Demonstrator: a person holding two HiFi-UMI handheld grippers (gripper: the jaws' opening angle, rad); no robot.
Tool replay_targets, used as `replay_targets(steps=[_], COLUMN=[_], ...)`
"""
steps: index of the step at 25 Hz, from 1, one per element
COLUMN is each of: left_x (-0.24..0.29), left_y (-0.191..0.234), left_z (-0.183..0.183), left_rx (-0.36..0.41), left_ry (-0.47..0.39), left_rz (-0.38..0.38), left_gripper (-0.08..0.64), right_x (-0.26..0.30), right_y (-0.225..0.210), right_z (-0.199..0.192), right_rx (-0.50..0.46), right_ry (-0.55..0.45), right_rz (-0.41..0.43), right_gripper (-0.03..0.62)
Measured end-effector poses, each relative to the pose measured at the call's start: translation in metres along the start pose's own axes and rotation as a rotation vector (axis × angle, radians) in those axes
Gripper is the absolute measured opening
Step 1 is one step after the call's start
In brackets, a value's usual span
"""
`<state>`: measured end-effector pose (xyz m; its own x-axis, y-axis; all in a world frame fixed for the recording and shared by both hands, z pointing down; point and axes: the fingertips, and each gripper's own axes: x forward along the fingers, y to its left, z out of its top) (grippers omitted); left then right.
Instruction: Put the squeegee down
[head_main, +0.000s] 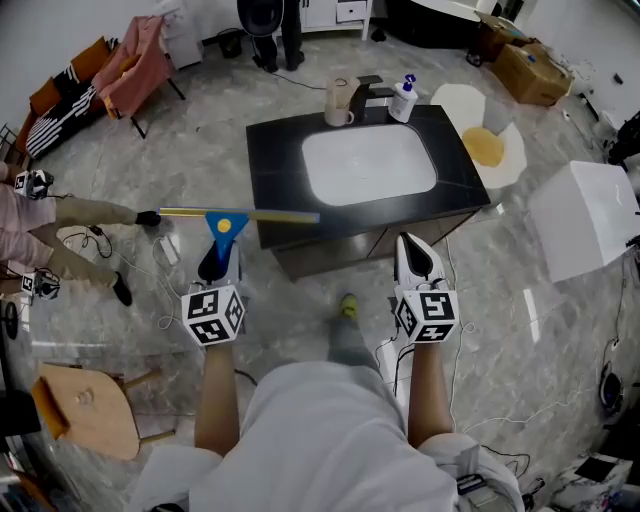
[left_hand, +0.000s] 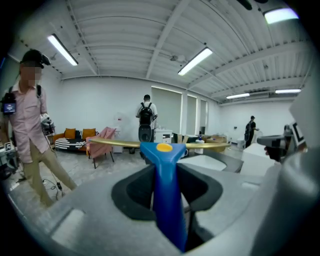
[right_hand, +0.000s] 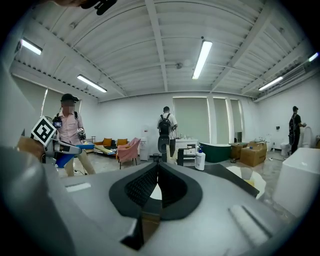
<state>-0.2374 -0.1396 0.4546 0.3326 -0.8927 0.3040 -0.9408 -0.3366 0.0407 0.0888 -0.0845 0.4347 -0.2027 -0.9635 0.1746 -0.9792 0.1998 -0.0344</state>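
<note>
Before sink counter (head_main: 270, 150): L tongs (head_main: 217, 263) tight on squeegee (head_main: 240, 214) handle, blade crosswise & level; R tongs (head_main: 416, 256) clenched, empty.

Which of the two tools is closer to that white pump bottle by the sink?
Right. The right tool sits before the counter, roughly in line with the pump bottle at its back. The left tool, gripping the squeegee, is off the counter's left corner.
</note>
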Motion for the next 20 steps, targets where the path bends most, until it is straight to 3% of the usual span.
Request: replay_targets(steps=[12,20], left_x=[0.163,0.219], left_y=[-0.033,-0.050], left_z=[0.026,0.061], left_rx=[-0.032,-0.035], left_ry=[0.074,0.068], left_rz=[0.086,0.143], left_gripper=[0.130,0.130], right_x=[0.155,0.213], right_y=[-0.123,-0.174], right_z=[0.009,0.027], right_rx=[0.004,0.024], right_ry=[0.055,0.048], right_rz=[0.099,0.147], right_gripper=[0.003,0.003])
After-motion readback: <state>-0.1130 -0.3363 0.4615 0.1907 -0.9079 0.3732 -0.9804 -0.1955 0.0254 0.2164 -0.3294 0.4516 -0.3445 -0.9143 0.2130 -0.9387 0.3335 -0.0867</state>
